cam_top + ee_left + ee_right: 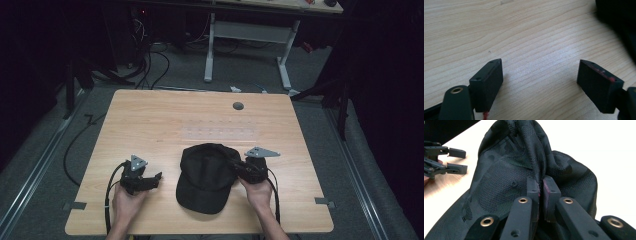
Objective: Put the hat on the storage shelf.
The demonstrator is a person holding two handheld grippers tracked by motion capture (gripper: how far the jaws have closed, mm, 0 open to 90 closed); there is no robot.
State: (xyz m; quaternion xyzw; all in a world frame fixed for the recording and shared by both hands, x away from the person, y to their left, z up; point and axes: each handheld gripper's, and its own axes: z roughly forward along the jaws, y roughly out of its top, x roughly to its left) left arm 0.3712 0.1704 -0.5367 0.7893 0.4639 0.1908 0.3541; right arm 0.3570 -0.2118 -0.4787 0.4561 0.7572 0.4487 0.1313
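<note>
A black cap [205, 177] lies on the wooden table [150, 125] near its front edge, brim toward the person. My right gripper [239, 166] grips the cap's right side; in the right gripper view its jaws are shut on a pinched fold of the cap's mesh fabric [506, 182], at the right gripper [541, 185]. My left gripper [155, 179] rests on the table just left of the cap, open, nothing between its pads. Its left gripper view shows the left gripper [540, 71] with jaws wide apart over bare wood, the cap's edge [619, 20] dark at upper right. The left gripper [457, 161] also appears far left.
A small grey round cap [238, 106] sits in the tabletop near its far edge. A faint clear strip [217, 133] lies across the middle. Beyond the table stands a white-legged desk [247, 35], with cables on the grey floor. Dark curtains close both sides.
</note>
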